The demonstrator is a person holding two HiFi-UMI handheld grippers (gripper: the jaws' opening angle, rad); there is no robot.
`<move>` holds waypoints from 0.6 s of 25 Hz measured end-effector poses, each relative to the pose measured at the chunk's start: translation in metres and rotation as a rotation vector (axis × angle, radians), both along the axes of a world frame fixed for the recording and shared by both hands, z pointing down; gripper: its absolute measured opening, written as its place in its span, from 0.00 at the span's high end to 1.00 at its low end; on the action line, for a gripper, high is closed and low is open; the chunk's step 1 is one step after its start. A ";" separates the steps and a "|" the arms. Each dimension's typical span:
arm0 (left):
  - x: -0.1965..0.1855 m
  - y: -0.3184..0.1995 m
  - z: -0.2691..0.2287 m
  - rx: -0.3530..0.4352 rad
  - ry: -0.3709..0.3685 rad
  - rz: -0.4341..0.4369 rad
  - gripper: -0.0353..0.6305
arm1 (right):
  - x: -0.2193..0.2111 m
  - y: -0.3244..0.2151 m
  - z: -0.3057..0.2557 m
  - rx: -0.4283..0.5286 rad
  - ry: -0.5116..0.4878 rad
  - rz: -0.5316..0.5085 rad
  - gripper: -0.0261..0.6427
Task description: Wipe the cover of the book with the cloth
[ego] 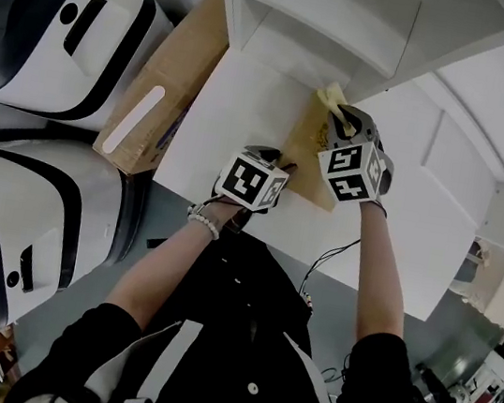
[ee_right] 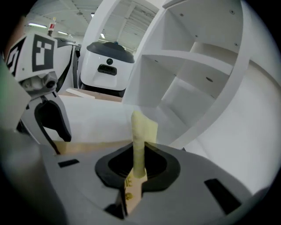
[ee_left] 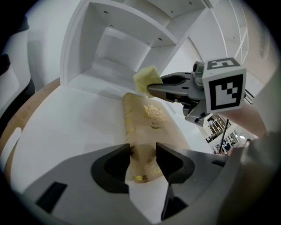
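A tan book [ego: 307,162] with gold print lies on the white table [ego: 249,100], stretching away from me in the left gripper view [ee_left: 151,121]. My left gripper [ee_left: 142,160] has the book's near end between its jaws, both pads against it; it also shows at the left of the right gripper view [ee_right: 48,118]. My right gripper [ego: 341,117] is shut on a pale yellow cloth [ee_right: 141,132], which sticks up from the jaws. It hovers over the book's far end, where the cloth [ee_left: 145,79] pokes past its fingertips [ee_left: 153,90]. Whether the cloth touches the cover is unclear.
A white open shelf unit [ego: 319,17] stands on the table just beyond the book. A cardboard box [ego: 161,87] lies off the table's left edge, beside two large white-and-black machines [ego: 63,14] [ego: 20,226]. A thin cable [ego: 334,254] hangs at the table's near edge.
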State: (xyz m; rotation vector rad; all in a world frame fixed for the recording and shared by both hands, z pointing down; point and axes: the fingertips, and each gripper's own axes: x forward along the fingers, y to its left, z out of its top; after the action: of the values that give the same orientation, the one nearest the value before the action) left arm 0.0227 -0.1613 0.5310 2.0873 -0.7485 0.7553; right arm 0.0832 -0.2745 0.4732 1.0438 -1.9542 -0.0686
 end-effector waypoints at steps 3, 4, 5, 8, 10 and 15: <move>0.000 0.001 0.000 -0.001 0.004 0.000 0.67 | 0.000 -0.008 0.014 -0.010 0.048 0.014 0.90; 0.000 0.001 0.000 -0.001 0.005 0.000 0.67 | 0.001 -0.010 0.019 -0.017 0.065 0.021 0.90; 0.000 0.001 0.000 -0.001 0.006 0.000 0.67 | 0.002 -0.011 0.024 -0.026 0.080 0.027 0.90; 0.001 0.001 0.000 -0.002 0.009 0.004 0.67 | 0.002 -0.009 0.037 -0.065 0.103 0.012 0.90; 0.001 0.001 0.000 -0.003 0.012 0.009 0.67 | -0.001 -0.006 0.040 -0.086 0.096 -0.015 0.90; -0.002 0.001 0.000 -0.009 0.014 0.012 0.67 | -0.016 0.007 0.041 -0.124 0.065 -0.072 0.90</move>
State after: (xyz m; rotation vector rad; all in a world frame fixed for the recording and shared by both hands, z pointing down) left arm 0.0204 -0.1598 0.5314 2.0891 -0.7242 0.7492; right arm 0.0675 -0.2670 0.5139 0.8804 -1.9116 -0.0210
